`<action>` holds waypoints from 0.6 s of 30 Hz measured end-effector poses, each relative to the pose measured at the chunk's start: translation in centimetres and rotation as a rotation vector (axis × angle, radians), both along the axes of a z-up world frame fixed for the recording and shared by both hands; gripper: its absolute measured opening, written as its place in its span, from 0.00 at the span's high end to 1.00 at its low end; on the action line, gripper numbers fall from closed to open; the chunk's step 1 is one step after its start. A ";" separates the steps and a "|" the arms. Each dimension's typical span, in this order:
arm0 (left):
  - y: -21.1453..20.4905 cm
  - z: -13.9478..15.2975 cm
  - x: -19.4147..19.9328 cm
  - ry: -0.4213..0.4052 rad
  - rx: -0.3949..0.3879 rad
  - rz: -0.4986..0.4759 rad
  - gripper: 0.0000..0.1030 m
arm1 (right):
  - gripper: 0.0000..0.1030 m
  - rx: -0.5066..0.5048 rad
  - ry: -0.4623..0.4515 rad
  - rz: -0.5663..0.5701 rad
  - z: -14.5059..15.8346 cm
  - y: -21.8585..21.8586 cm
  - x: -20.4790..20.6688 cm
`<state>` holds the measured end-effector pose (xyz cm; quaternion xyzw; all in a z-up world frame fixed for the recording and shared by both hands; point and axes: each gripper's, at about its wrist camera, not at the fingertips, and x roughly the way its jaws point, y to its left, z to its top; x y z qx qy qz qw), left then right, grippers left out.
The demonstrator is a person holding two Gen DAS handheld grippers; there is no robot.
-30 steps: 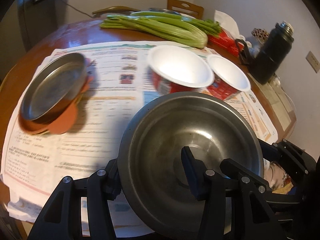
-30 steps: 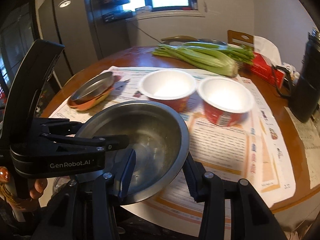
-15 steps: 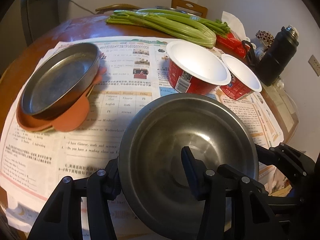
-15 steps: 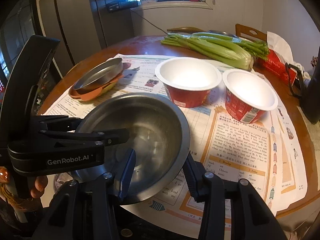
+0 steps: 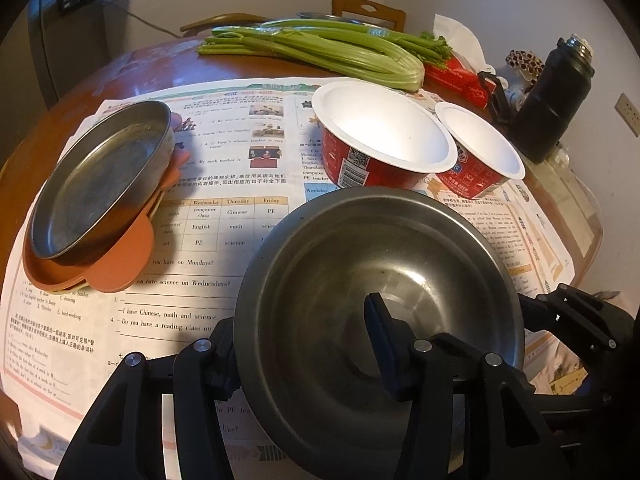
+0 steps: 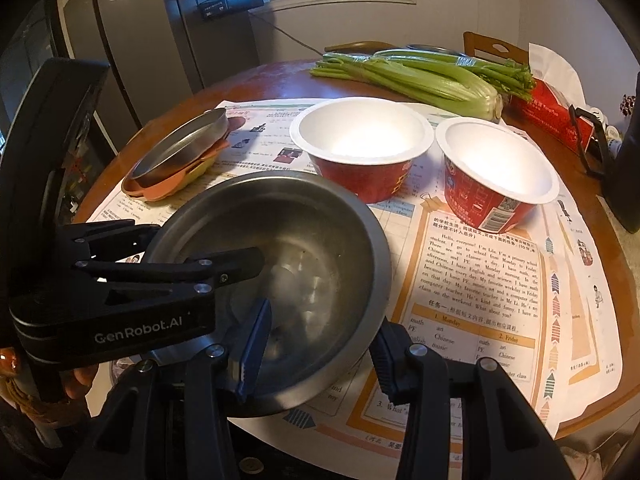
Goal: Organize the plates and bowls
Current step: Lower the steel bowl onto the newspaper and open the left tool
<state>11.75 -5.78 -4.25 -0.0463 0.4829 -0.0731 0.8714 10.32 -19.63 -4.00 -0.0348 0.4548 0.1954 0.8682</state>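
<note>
Left wrist view first: the left tongs point(image 5: 300, 344) straddle the near rim of the steel bowl point(image 5: 380, 280), one finger point(image 5: 384, 336) inside, one outside, and the jaws are easing open with the rim between them. Over on the right wrist view, the right tongs point(image 6: 316, 344) are clamped on the same bowl's rim at the near right edge, at their tightest, one finger point(image 6: 254, 344) inside the bowl. Steel bowl sits at the front of the bench point(image 6: 280, 76), over the newspaper point(image 6: 480, 280). Behind it, two red cups point(image 6: 364, 148) with white insides stand side by side. Off to the left, a steel plate point(image 5: 100, 180) rests tilted on an orange plate point(image 5: 116, 260). Celery point(image 5: 328, 48) lies along the far side.
</note>
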 end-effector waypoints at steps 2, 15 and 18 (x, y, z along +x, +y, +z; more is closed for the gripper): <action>0.0 0.0 0.0 0.000 -0.005 0.001 0.47 | 0.54 0.006 0.000 -0.002 0.1 -0.1 0.0; 0.5 1.1 -0.1 -0.017 -0.021 0.021 0.47 | 0.54 0.073 0.011 -0.027 0.9 -1.3 0.4; 0.7 1.6 0.0 -0.024 -0.025 0.024 0.47 | 0.54 0.074 0.011 -0.033 1.3 -1.3 0.7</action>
